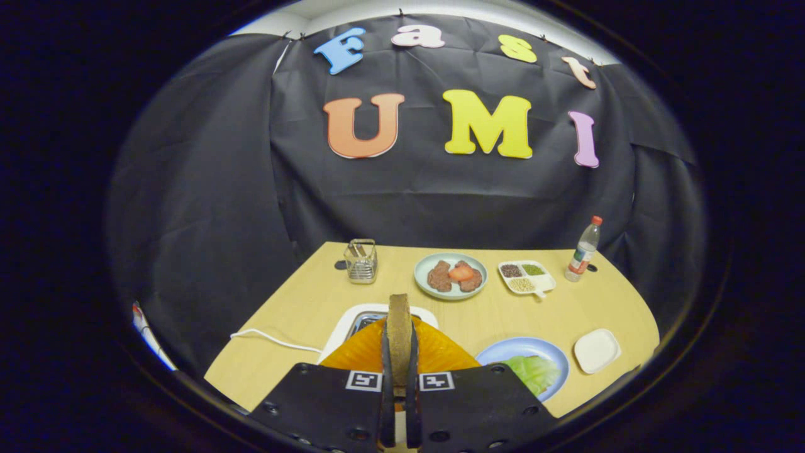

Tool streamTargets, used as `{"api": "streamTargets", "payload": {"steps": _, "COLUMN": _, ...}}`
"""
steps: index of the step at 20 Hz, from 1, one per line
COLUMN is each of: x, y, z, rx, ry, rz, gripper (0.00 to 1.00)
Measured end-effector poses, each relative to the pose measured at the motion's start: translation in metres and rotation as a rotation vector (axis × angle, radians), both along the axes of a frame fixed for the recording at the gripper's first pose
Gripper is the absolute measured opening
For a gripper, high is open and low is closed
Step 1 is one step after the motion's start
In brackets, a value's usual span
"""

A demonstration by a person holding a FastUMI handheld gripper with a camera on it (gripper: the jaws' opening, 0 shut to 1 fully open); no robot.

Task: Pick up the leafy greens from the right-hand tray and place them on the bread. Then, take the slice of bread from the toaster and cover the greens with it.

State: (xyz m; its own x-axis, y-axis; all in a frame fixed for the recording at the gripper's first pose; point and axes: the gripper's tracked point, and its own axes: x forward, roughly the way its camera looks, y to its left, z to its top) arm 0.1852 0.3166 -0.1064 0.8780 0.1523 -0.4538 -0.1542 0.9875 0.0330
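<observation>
Jaws: pinching the brown bread slice (399, 327) edge-on, above the white toaster (352, 322).
Greens: pale leaf (533, 372) on blue plate (553, 352), desk (302, 308).

Sitting on the tabletop (314, 302): two plates (450, 275) (503, 350), one toaster (352, 324), one bottle (583, 250), one wire rack (361, 261), one divided tray (527, 277), one bread slice (399, 330).

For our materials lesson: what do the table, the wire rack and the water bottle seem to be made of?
Table: pale wood or laminate, matte with faint grain. Wire rack: thin shiny metal rods. Water bottle: see-through, probably plastic, red cap. The gripper is shut on the bread slice.
</observation>
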Motion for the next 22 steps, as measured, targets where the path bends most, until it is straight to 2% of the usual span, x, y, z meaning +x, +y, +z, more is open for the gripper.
{"api": "streamTargets", "payload": {"steps": 4, "x": -0.014, "y": -0.011, "z": 0.041, "rx": 0.003, "ry": -0.080, "rz": -0.001, "gripper": 0.07}}
{"api": "streamTargets", "payload": {"steps": 12, "x": -0.035, "y": -0.058, "z": 0.084, "rx": 0.013, "ry": -0.149, "rz": -0.027, "gripper": 0.07}}
{"api": "streamTargets", "payload": {"steps": 17, "x": -0.037, "y": -0.086, "z": 0.084, "rx": 0.023, "ry": -0.175, "rz": -0.062, "gripper": 0.07}}
{"api": "streamTargets", "payload": {"steps": 22, "x": -0.027, "y": -0.107, "z": 0.044, "rx": 0.038, "ry": -0.119, "rz": -0.083, "gripper": 0.07}}
